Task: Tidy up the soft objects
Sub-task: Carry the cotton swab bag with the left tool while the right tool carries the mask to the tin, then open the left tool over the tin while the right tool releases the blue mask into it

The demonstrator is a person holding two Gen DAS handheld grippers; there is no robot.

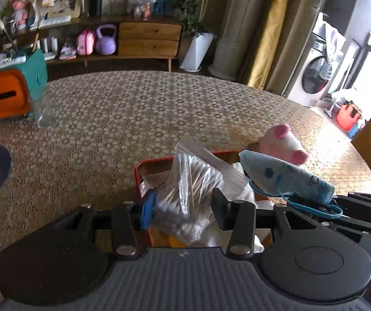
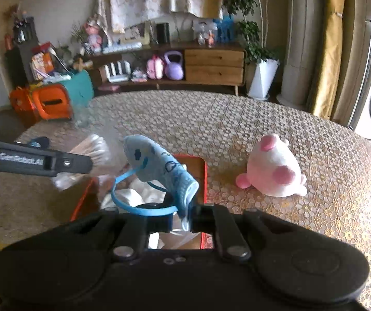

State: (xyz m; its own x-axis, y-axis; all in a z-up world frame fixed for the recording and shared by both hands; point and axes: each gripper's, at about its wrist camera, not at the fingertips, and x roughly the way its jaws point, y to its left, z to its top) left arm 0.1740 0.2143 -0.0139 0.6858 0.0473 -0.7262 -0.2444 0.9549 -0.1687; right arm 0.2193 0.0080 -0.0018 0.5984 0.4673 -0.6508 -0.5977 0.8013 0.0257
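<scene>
Both grippers hang over the same red-rimmed tray [image 2: 203,173] near the table's [image 1: 133,108] near edge, and each has something in it. The left gripper [image 1: 182,202] is clenched on a clear bag of cotton swabs [image 1: 185,194], the bag standing between the fingers with its sealed top tipped up and away toward the table's far edge; the swab sticks inside run roughly that same way. The right gripper [image 2: 182,217] pinches one end of a light blue face mask [image 2: 159,165], folded narrow, whose long axis rises from the jaws up and to the left, the free end pointing toward the left gripper while the blue ear loop [image 2: 138,204] dangles below it over the tray. So both held things sit directly above the tray opening, which already holds white crumpled stuff I can't make out; a drop looks like the coming move, and the mask, lying right over the tray's middle, seems the readier of the two. The pink and white plush toy [image 2: 276,173] lies on its side on the tablecloth just right of the tray, apart from it, closer to the right gripper, its long axis running toward the table's right edge
</scene>
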